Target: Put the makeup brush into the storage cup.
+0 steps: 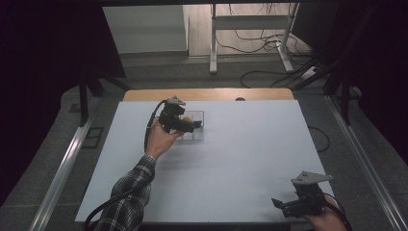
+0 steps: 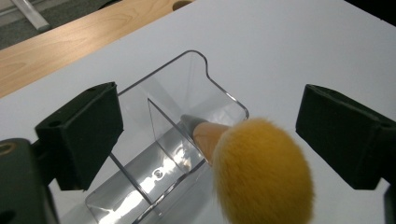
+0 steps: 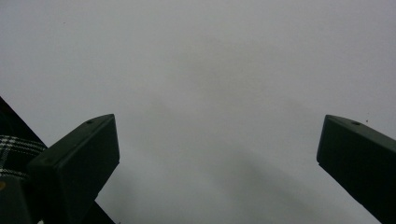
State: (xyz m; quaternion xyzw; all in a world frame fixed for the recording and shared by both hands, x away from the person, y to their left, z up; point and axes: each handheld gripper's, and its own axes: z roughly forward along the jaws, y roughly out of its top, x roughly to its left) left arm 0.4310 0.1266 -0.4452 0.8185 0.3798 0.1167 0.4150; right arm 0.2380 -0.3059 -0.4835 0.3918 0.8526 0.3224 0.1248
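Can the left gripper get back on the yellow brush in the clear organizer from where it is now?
Probably yes. The left gripper hangs right over the clear organizer, open, and the yellow brush stands bristles-up between its fingers without touching them. Nothing lies between; closing should catch the brush head.

No text, label, brand, number or sign can be read anywhere.

Dim overall, dark vignette at both sides of high view. Soft shadows on white table sheet point(image 1: 231, 159). Glare spots on clear plastic divided organiser box point(image 2: 159, 175). Fluffy yellow brush head point(image 2: 264, 170) close, slightly soft. Right gripper view grey, murky, low contrast.
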